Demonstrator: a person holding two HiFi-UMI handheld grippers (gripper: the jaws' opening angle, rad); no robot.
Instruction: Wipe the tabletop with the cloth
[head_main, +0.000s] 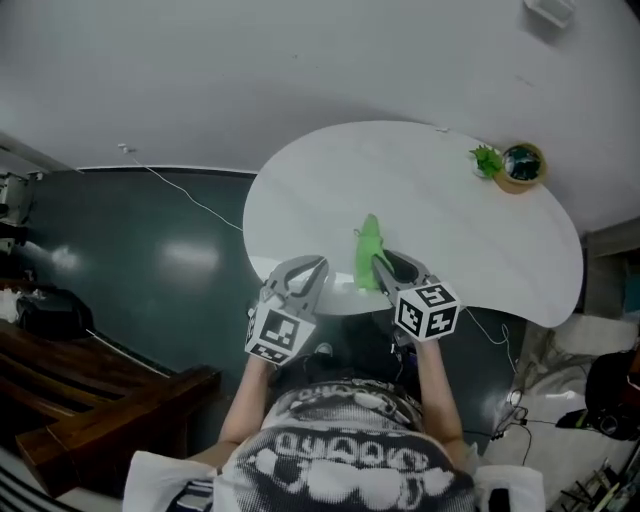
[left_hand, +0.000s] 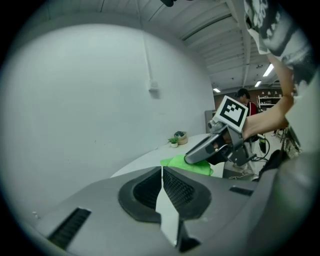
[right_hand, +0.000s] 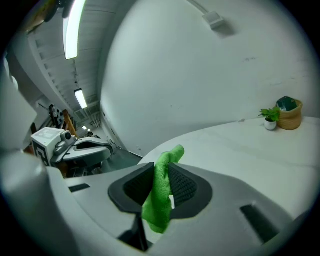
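Note:
A bright green cloth (head_main: 368, 254) hangs over the near edge of the white oval tabletop (head_main: 470, 200). My right gripper (head_main: 384, 262) is shut on it; in the right gripper view the green cloth (right_hand: 161, 192) is pinched between the jaws, a fold sticking up above them. My left gripper (head_main: 303, 272) hovers at the table's near edge, to the left of the cloth, its jaws closed together with nothing in them. From the left gripper view the cloth (left_hand: 187, 165) lies on the table under the right gripper (left_hand: 192, 157).
A small green plant (head_main: 487, 160) and a round wicker pot (head_main: 522, 166) stand at the table's far right; the same plant (right_hand: 270, 117) and pot (right_hand: 288, 112) show in the right gripper view. A thin cable (head_main: 190, 200) runs over the dark floor on the left. A wooden bench (head_main: 90, 395) stands lower left.

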